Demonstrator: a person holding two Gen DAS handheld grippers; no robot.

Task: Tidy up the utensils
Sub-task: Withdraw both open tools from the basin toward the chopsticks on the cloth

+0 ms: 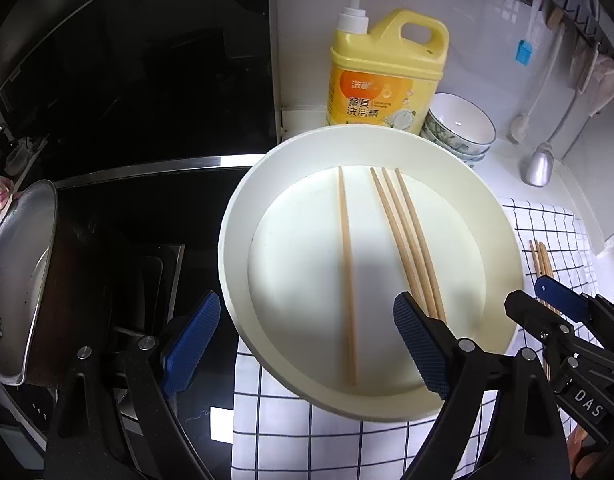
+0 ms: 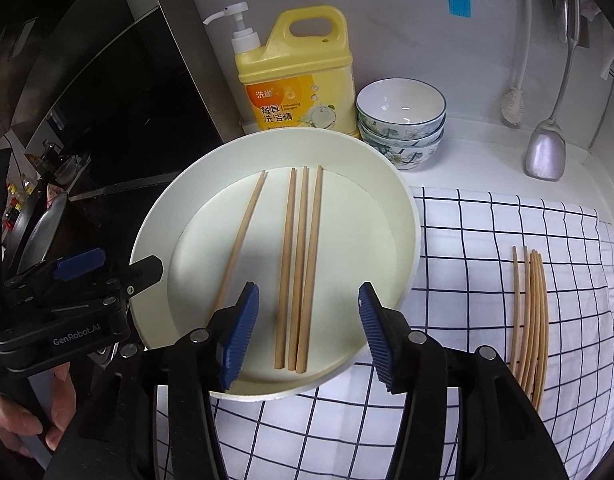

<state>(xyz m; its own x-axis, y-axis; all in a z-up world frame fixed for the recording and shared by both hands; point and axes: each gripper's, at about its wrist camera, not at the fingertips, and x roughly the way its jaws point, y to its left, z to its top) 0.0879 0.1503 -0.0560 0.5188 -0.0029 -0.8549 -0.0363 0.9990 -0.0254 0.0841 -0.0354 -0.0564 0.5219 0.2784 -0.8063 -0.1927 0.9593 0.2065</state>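
A white plate (image 1: 243,216) (image 2: 403,208) rests partly on a checked cloth (image 2: 487,240). In it lie a single wooden chopstick (image 1: 347,272) (image 2: 243,236) and, to its right, three chopsticks side by side (image 1: 407,240) (image 2: 299,264). My left gripper (image 1: 305,340) (image 2: 111,266) stands wide open over the plate's left edge, holding nothing. My right gripper (image 2: 309,336) (image 1: 543,304) is open above the near ends of the three chopsticks, and its pads are clear of them. A bundle of several chopsticks (image 2: 531,320) (image 1: 541,260) lies on the cloth to the right.
Behind the plate stand a yellow dish soap bottle (image 2: 299,80) and stacked patterned bowls (image 2: 403,120). A metal spatula (image 2: 547,152), a white brush (image 2: 513,108) and a blue silicone brush (image 2: 459,0) hang on the wall. A pan (image 1: 19,280) sits on the dark stove at left. A hand (image 2: 47,412) holds the left gripper.
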